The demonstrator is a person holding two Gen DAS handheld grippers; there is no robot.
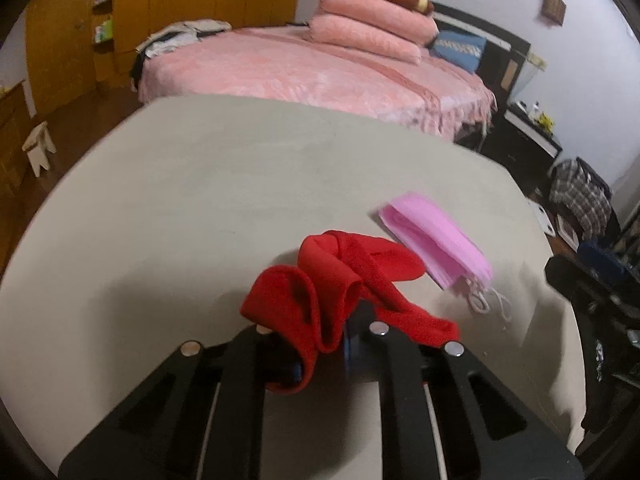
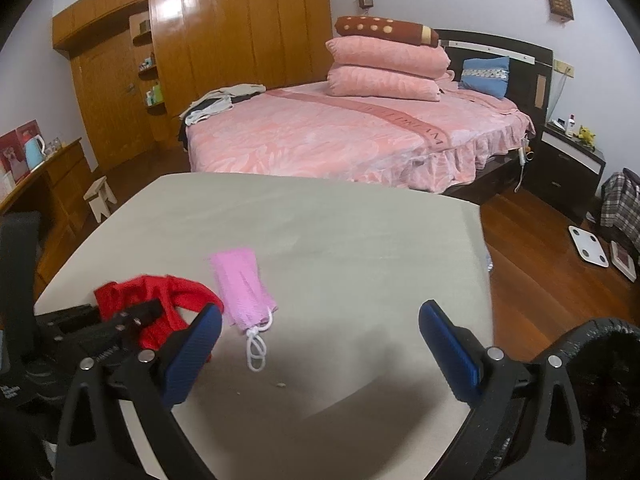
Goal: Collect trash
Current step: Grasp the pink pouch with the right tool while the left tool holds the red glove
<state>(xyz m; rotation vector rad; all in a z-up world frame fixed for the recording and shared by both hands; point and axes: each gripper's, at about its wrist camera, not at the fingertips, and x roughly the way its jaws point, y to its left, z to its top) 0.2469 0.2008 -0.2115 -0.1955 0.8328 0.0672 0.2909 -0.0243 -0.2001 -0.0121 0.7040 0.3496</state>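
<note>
Crumpled red fabric piece [image 1: 340, 292], soft and folded on itself, pinched between the narrowed jaws of the left gripper [image 1: 320, 344] at the near edge of the grey-beige tabletop [image 1: 240, 184]; cloth drapes over both fingertips, apparently gathered up from the surface for removal, though whether any part touches the table cannot be told. Just beside it, to the right: folded pink pleated face mask [image 1: 434, 242] with white ear loops [image 1: 486, 300], lying flat on the tabletop, touching or slightly overlapped by the red cloth edge, untouched by either gripper. In the right wrist view, same mask [image 2: 244, 288] seen ahead and left of the right gripper [image 2: 320, 344], jaws spread wide and empty, blue pads [image 2: 450, 350] hovering above bare table; likely readied for the mask as the next item, judged from aim and opening. Dark rim of a bin or bag [image 2: 600, 344] at lower right, presumably the trash receptacle, kept close to the free hand for a short drop. Small crumbs [image 2: 280, 385] on the table near the right gripper. Beyond the table: bed with pink cover [image 2: 340, 136], stacked pink pillows [image 2: 388, 76], wooden wardrobe [image 2: 224, 36].
</note>
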